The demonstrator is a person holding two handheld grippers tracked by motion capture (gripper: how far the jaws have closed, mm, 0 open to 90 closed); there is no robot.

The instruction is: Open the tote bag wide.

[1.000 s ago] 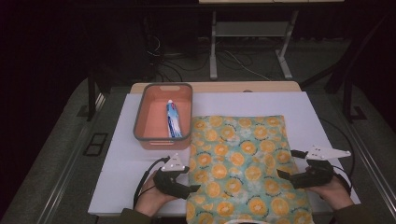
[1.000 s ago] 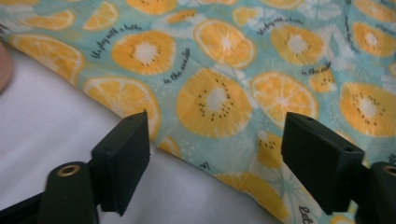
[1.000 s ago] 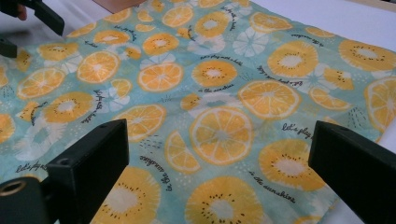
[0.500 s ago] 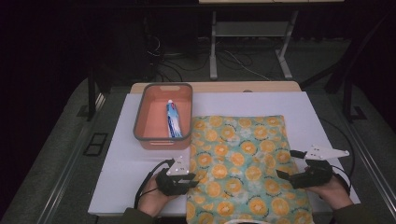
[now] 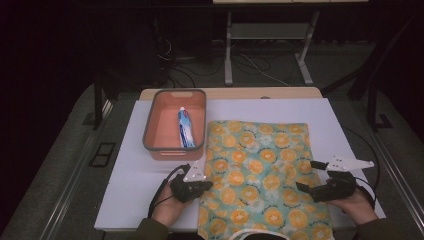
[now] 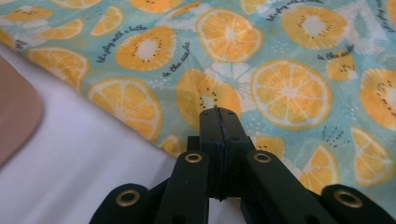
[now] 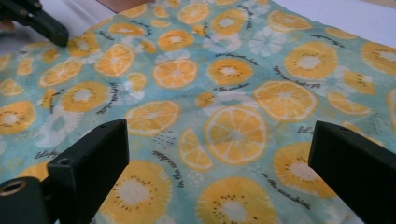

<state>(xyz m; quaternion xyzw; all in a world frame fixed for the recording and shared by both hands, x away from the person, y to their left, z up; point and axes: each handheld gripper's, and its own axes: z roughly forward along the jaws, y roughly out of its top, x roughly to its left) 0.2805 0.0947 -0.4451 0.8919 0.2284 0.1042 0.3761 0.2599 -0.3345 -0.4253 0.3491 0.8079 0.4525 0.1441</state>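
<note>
At the near left edge of the orange-print cloth (image 5: pixel 257 170), spread flat on the white tabletop (image 5: pixel 125 175) running away from me, my left gripper (image 5: pixel 192 186) sits with jaws pressed together, nearer that edge, while my right gripper (image 5: pixel 320 182) hovers jaws wide over the cloth's right side.

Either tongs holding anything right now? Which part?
Left tongs are shut over the left edge of the orange-print cloth; a pinch cannot be told. Right tongs are open above it, holding nothing.
</note>
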